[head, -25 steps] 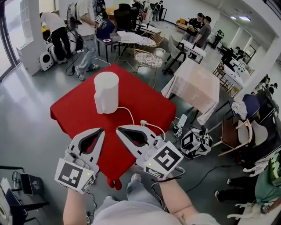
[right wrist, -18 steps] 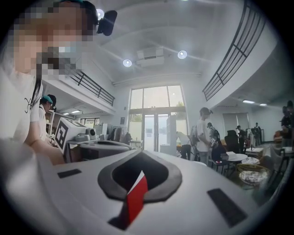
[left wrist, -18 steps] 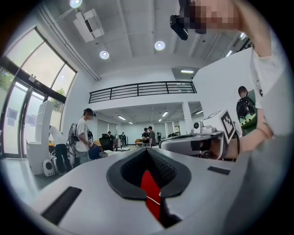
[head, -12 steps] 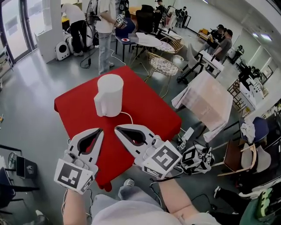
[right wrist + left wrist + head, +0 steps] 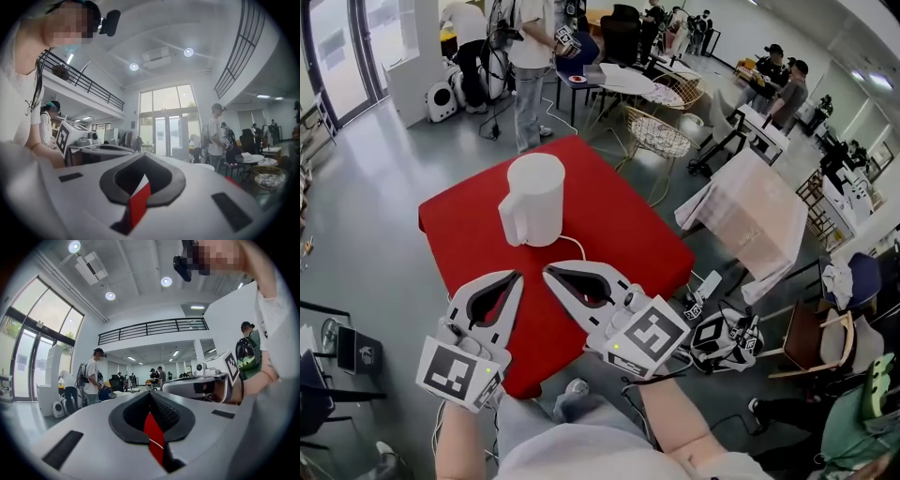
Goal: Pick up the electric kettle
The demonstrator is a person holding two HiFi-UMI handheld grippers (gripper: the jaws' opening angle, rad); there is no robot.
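The white electric kettle (image 5: 532, 199) stands upright on a red-clothed table (image 5: 609, 220), its handle toward the left. Its white cord (image 5: 573, 246) trails toward me over the cloth. My left gripper (image 5: 517, 277) and right gripper (image 5: 548, 273) hover side by side over the table's near corner, a short way in front of the kettle and apart from it. Both are shut with nothing between the jaws. In the left gripper view the closed jaws (image 5: 150, 393) point level across the room and the right gripper (image 5: 201, 383) shows beside them. The right gripper view shows its closed jaws (image 5: 140, 155).
A power strip (image 5: 700, 291) and a black-and-white device (image 5: 724, 335) lie on the floor right of the table. Wire chairs (image 5: 656, 141), a white-draped table (image 5: 750, 216) and several people (image 5: 534, 56) stand beyond. Grey floor lies to the left.
The head view has swung a little and the table sits slightly nearer. Both grippers have stayed shut, side by side, edging toward the kettle.
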